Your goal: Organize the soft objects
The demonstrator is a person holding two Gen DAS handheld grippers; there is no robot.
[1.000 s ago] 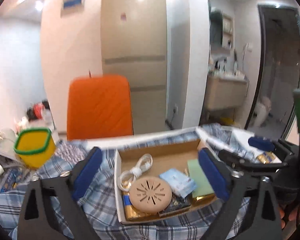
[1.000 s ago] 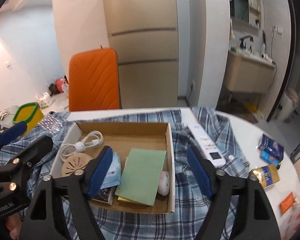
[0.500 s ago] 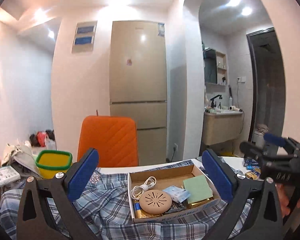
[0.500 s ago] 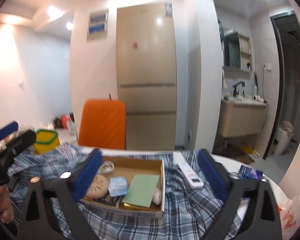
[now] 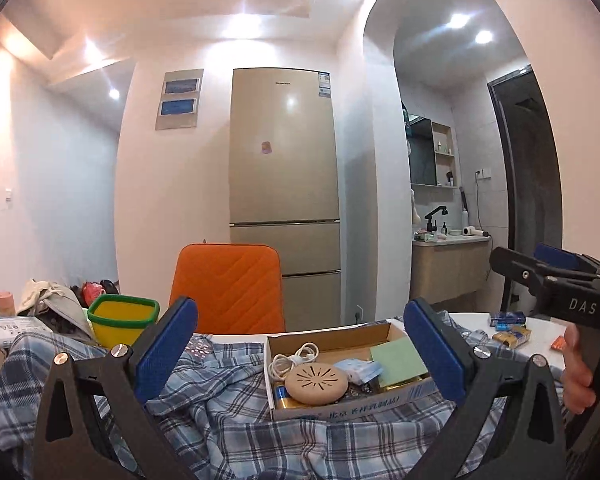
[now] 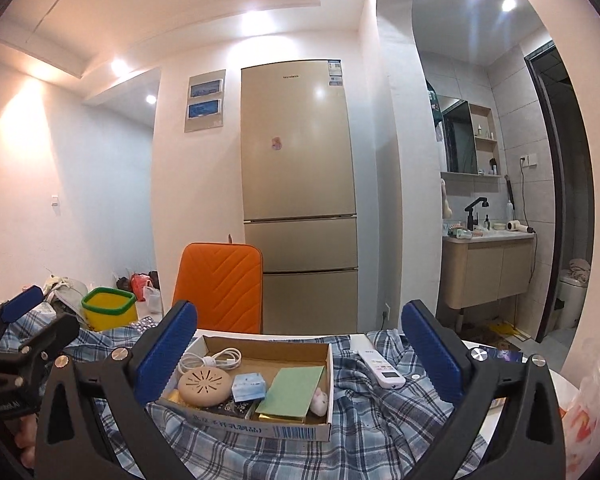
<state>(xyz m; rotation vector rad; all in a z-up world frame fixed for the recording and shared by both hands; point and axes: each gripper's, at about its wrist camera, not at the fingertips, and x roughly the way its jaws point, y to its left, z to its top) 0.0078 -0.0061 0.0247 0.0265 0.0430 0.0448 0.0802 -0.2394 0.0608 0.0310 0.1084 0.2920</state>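
The jaws of both the left gripper (image 5: pixel 300 354) and the right gripper (image 6: pixel 300 354) stand wide and empty, level above the crumpled plaid shirt (image 6: pixel 364 444) under the cardboard box (image 6: pixel 300 430); probably each should dip and pinch a free fold beside the box.

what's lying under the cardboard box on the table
The shallow brown cardboard box sits on a rumpled blue plaid shirt that spreads out on all sides. What lies beneath the fabric is covered.
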